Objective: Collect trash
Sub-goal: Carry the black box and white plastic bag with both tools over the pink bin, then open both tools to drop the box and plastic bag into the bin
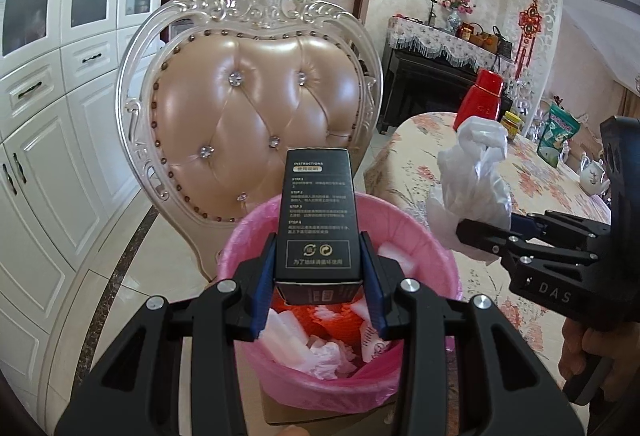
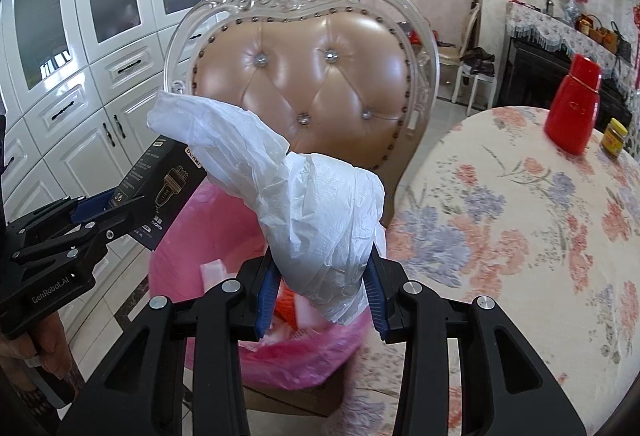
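Observation:
My left gripper (image 1: pixel 319 276) is shut on a black cardboard box (image 1: pixel 318 220) with printed instructions, held upright over a bin lined with a pink bag (image 1: pixel 424 240). The bin holds white and orange scraps. My right gripper (image 2: pixel 322 284) is shut on a crumpled white plastic bag (image 2: pixel 312 212), held above the bin's right side (image 2: pixel 188 248). In the left wrist view the right gripper (image 1: pixel 476 236) and the white bag (image 1: pixel 472 172) show at the right. In the right wrist view the left gripper (image 2: pixel 100 212) and the black box (image 2: pixel 160 188) show at the left.
A tufted beige chair with a silver frame (image 1: pixel 256 108) stands behind the bin. A table with a floral cloth (image 2: pixel 520 216) is at the right, bearing a red bottle (image 2: pixel 574 108) and a yellow-lidded jar (image 2: pixel 614 138). White cabinets (image 1: pixel 44 116) line the left wall.

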### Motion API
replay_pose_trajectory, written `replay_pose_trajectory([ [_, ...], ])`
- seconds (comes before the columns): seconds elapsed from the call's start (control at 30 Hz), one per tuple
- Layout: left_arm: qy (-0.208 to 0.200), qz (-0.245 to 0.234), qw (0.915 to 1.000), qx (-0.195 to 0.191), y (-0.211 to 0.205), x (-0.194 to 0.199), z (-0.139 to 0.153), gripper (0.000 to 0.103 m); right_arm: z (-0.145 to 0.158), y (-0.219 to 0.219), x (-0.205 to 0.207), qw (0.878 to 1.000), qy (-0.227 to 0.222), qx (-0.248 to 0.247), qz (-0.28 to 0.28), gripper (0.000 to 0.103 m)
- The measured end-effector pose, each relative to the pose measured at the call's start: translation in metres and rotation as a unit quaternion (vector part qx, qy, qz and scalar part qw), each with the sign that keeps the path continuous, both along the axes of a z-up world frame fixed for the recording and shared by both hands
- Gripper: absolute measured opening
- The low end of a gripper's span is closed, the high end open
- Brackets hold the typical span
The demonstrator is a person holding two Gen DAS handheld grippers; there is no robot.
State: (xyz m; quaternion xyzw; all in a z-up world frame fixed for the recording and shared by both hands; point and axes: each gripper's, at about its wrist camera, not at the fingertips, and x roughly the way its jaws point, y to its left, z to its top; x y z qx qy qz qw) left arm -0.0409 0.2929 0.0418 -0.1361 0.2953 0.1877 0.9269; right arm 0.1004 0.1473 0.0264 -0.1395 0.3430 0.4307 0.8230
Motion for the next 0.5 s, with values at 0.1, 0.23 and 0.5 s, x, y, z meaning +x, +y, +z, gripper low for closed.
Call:
replay_pose_trajectory([
  [0.1,0.0,0.005,1.0,-0.003,0.005,-0.002,0.0,0.038,-0.002,0.01,-0.001,1.0,0.006,-0.001,0.006,0.038],
  [0.23,-0.001,0.01,0.9999,-0.008,0.012,-0.003,-0.001,0.038,-0.005,0.02,-0.002,1.0,0.016,-0.001,0.015,0.039],
  [0.5,-0.005,0.01,0.9999,-0.013,0.018,0.002,0.001,0.039,-0.008,0.029,-0.002,1.0,0.02,-0.006,0.023,0.054],
])
